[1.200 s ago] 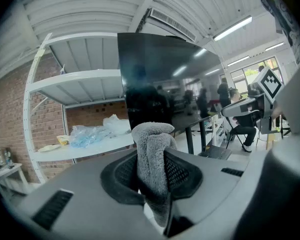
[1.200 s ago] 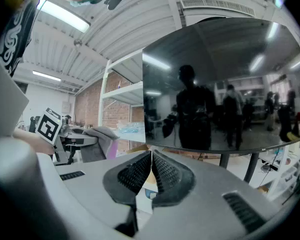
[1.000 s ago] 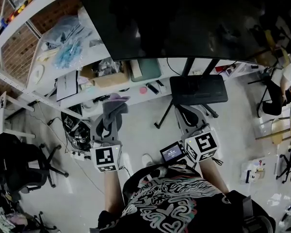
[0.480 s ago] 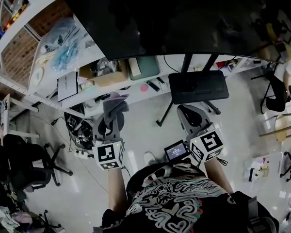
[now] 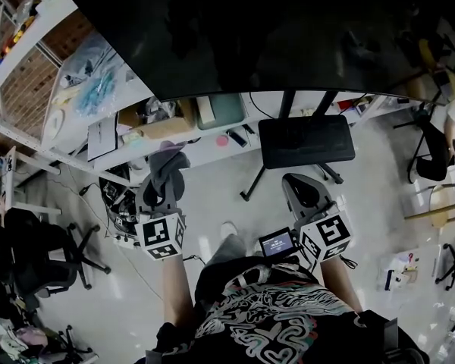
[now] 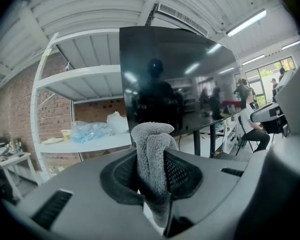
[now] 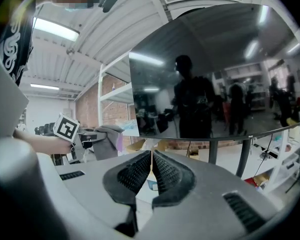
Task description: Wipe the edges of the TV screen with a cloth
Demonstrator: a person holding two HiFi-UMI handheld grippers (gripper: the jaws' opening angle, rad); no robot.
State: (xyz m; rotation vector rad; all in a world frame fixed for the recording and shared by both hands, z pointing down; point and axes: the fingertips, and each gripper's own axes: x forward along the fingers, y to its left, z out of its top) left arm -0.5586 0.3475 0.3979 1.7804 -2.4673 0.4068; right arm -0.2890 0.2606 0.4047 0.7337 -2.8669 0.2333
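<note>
Ceiling tube lights point(image 6: 246, 23) up and right of the jaws in the left gripper view glare white and streak the dark, mirror-like TV screen point(image 6: 175, 74) beyond them; both gripper views bow toward black-vignetted corners, and the head view is dim.

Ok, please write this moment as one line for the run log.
left gripper: shut on cloth | right gripper: shut, empty | TV screen: cloth not on it yet

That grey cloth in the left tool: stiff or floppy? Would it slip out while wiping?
Probably floppy: the cloth folds over itself above the left tool. Its fluffy nap suggests it is light and grippy, not slippery. The jaws are shut on a thick bunch, so it should hold against the TV screen, though loose folds may shift.
</note>
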